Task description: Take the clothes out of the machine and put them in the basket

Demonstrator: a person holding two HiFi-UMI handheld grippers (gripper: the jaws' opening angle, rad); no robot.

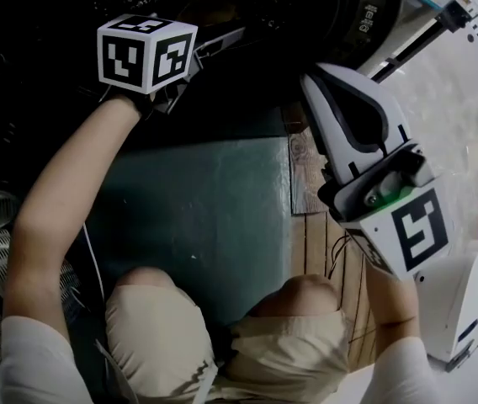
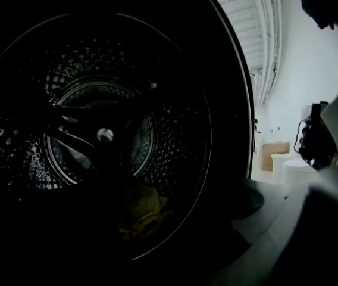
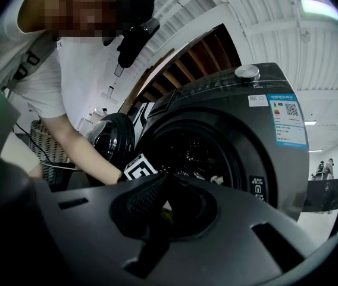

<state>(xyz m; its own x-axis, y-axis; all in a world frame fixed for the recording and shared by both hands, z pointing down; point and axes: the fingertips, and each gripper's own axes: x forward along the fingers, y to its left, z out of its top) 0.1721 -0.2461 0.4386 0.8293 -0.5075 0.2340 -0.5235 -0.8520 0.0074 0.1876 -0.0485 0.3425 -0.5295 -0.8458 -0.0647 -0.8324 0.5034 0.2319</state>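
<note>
1. left tongs (image 1: 218,45): the person's bare left arm holds them out to the mouth of the washing machine (image 3: 240,130). in the head view the marker cube (image 1: 146,53) covers most of the tool, and only a short dark stub of the jaws shows past it, against the black opening. the left gripper view looks into the drum (image 2: 175,142), but its lower field, where the jaws lie, is near black, so whether they are clenched or released cannot be told.

2. right tongs (image 1: 319,91): these are held well apart from the opening, to the right of it and above the wooden floor (image 1: 310,251). in the right gripper view the two jaws meet along a seam and are clenched, leaving a hollow with a ribbed pad. nothing is grasped (a small yellowish speck in the hollow is too small to identify).

3. task item: a yellowish cloth (image 2: 139,210) lies crumpled at the bottom of the drum, near the front rim. its outline fades into shadow, and no contact with the left tongs can be made out.

4. basket (image 3: 44,142): it stands to the left of the machine, beyond the open door (image 3: 112,139). the person's arm and torso hide part of it. in the head view only a woven edge shows at the left border, cut off by the frame. its contents are not visible.

5. surroundings: the person crouches on a dark teal mat (image 1: 197,217), with both knees (image 1: 151,326) at the lower edge. a label (image 3: 289,121) sits on the machine's front, and its print is too small to read.
</note>
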